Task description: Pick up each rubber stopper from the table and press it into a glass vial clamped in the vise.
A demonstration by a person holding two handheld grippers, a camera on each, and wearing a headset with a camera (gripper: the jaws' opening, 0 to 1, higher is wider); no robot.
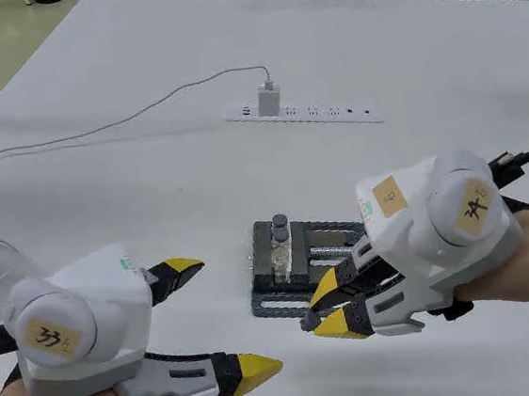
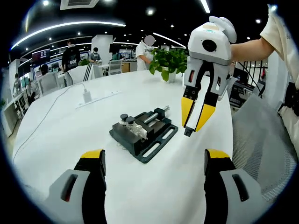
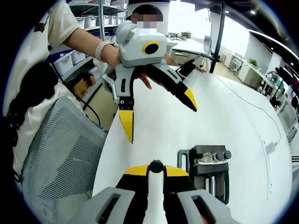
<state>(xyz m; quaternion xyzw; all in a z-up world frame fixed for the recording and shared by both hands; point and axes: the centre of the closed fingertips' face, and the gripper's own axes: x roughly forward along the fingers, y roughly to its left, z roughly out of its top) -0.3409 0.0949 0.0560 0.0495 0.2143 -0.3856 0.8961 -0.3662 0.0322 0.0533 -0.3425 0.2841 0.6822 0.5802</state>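
While hovering just beside the vise [image 1: 267, 297] at centre frame, pinching a small dark rubber stopper [image 3: 156, 166] in the right tool [image 1: 309, 314], presumably to line it up over the vials [image 1: 281, 248]. Holding the left tool [image 1: 240, 312] spread wide at lower left, likely out of the way. Clamped upright in blocky dark metal: clear glass, seemingly capped with rounded dark plugs, on a smooth white worktop [image 1: 148, 172]
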